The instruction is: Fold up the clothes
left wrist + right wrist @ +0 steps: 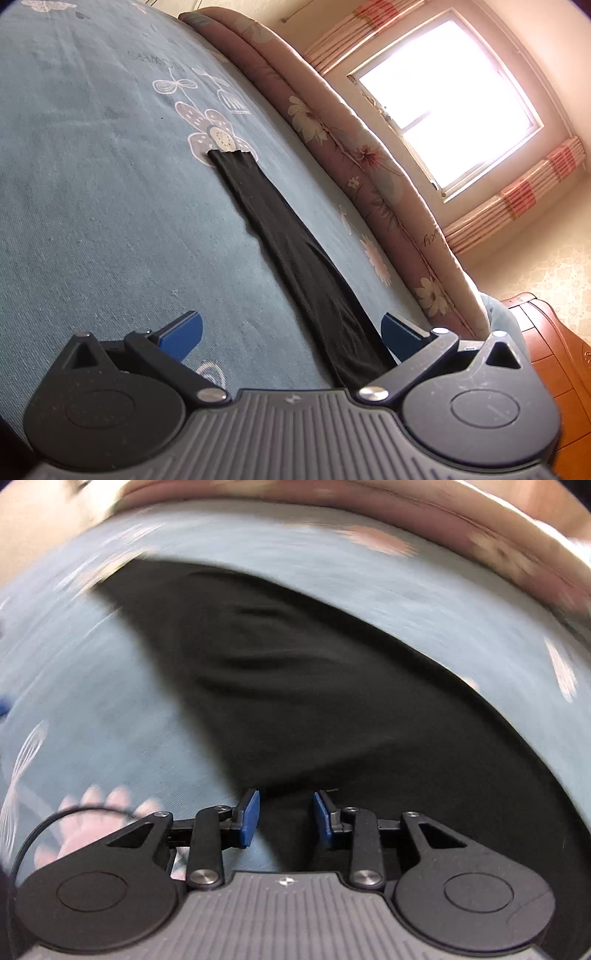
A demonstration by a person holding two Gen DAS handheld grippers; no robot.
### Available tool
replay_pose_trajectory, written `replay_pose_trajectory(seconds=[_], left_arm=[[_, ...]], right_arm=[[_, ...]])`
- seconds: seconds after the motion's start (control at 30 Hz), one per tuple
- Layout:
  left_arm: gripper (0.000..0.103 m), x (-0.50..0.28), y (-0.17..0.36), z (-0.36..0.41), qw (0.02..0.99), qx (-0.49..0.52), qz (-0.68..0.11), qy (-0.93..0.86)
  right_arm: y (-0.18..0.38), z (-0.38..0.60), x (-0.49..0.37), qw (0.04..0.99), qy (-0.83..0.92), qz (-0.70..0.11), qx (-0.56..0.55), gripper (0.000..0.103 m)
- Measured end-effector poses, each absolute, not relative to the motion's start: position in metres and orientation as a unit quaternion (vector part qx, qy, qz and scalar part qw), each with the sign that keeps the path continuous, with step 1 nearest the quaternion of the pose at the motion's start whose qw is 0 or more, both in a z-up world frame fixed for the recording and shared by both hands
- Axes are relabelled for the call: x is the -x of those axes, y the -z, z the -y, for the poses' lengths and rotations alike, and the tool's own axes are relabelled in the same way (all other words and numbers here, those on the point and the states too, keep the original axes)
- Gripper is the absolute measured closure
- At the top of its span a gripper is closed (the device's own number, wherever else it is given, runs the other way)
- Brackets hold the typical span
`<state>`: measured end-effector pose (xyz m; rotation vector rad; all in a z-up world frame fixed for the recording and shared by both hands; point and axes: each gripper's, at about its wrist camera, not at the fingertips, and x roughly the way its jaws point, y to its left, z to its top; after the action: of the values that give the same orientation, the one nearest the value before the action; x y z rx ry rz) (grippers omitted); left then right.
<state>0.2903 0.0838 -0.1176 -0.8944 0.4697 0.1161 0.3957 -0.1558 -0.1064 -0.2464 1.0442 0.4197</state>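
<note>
A black garment (295,251) lies flat on the bed (92,184), on a blue-grey sheet printed with pale flowers. In the left wrist view it runs as a long narrow strip from the near edge, just in front of the left gripper (291,332), away to a straight hem resting on a flower print far up the bed. It looks like a sleeve or a leg, laid out straight, probably so that it can be folded back over the rest of the cloth; which part it is I cannot tell. A flowered pink quilt (332,110) lies along the right of the bed, with a window (447,103) beyond it and a wooden cabinet (546,354) at the near right.

The left gripper's fingers (184,332) stand wide apart and hold nothing. The strip passes between them nearer the right finger, and whether it brushes that pad cannot be told.

The right wrist view is smeared by motion. There the garment (314,683) spreads as a broad dark sheet from the far left to the near right, and the right gripper (284,819) points steeply down at its near edge. Its fingers (249,819) are partly open with a clear gap between the blue pads; dark cloth lies under and between them, but the pads do not press on it. By the look of it, this gripper is placed to pinch that edge for the next fold.
</note>
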Motion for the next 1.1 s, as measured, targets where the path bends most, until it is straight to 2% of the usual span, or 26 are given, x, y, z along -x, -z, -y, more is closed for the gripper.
replay_pose_trajectory(seconds=[0.07,0.2,0.3,0.47,0.57,0.77,0.87,0.9,1.1], left_arm=[[0.001,-0.290,0.117,-0.083,0.874,0.427,-0.225,-0.054],[0.001,-0.291,0.118,-0.084,0.873,0.428,-0.227,-0.055],[0.001,-0.292,0.118,-0.085,0.872,0.430,-0.228,-0.054],[0.001,-0.292,0.118,-0.085,0.872,0.430,-0.227,-0.054],[0.001,-0.292,0.118,-0.085,0.873,0.429,-0.227,-0.054],[0.001,-0.290,0.118,-0.086,0.871,0.434,-0.223,-0.053],[0.001,-0.290,0.117,-0.086,0.873,0.430,-0.223,-0.053],[0.001,-0.290,0.117,-0.085,0.873,0.430,-0.224,-0.052],[0.001,-0.289,0.117,-0.086,0.872,0.432,-0.222,-0.052]], right_arm=[[0.094,0.155,-0.391,0.838,-0.226,-0.483,0.111,0.066],[0.089,0.165,-0.404,0.872,-0.157,-0.447,0.121,0.064],[0.107,0.166,-0.415,0.868,-0.136,-0.464,0.115,0.064],[0.097,0.129,-0.396,0.852,-0.230,-0.443,0.156,0.064],[0.084,0.119,-0.398,0.863,-0.232,-0.412,0.178,0.058],[0.108,0.108,-0.430,0.860,-0.199,-0.442,0.158,0.058],[0.101,0.091,-0.420,0.854,-0.271,-0.405,0.183,0.056],[0.098,0.088,-0.422,0.858,-0.271,-0.395,0.187,0.052],[0.102,0.108,-0.488,0.875,-0.204,-0.428,0.097,0.050]])
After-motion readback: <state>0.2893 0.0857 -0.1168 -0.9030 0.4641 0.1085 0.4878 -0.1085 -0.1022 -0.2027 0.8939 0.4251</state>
